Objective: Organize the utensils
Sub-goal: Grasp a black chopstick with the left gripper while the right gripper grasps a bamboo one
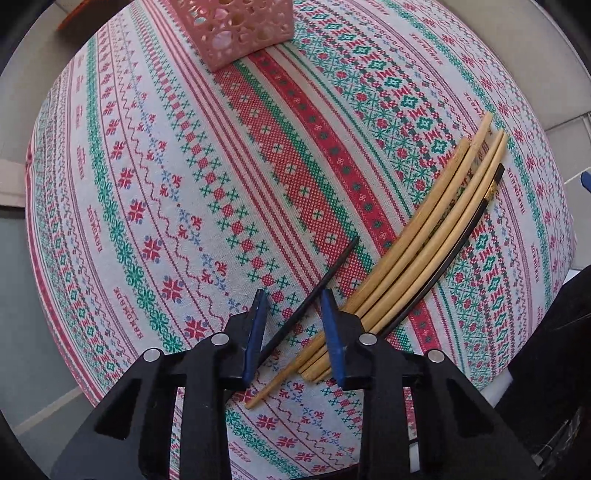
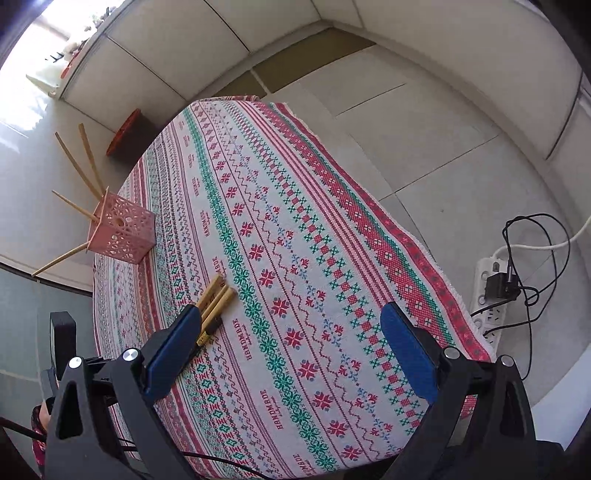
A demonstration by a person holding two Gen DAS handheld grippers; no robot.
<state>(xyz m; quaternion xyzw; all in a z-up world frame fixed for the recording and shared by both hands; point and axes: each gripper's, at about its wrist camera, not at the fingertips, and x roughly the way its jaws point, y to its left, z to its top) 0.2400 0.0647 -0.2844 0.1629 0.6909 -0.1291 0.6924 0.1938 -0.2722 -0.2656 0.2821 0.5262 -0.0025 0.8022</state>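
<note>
A bundle of bamboo chopsticks (image 1: 421, 236) lies on the patterned tablecloth (image 1: 184, 177), with a black chopstick (image 1: 454, 240) along its right side. My left gripper (image 1: 295, 306) is open just above the cloth, its jaws astride another black chopstick (image 1: 314, 291) that lies apart from the bundle. A pink perforated holder (image 1: 236, 26) stands at the far edge; in the right wrist view the holder (image 2: 122, 232) has several chopsticks (image 2: 79, 166) sticking out. My right gripper (image 2: 291, 332) is wide open and empty above the cloth; the chopstick ends (image 2: 216, 299) show by its left finger.
The table (image 2: 369, 206) ends close on the right, over a tiled floor. A power strip with cables (image 2: 495, 291) lies on the floor to the right. A dark stool with an orange top (image 2: 129, 133) stands beyond the table's far corner.
</note>
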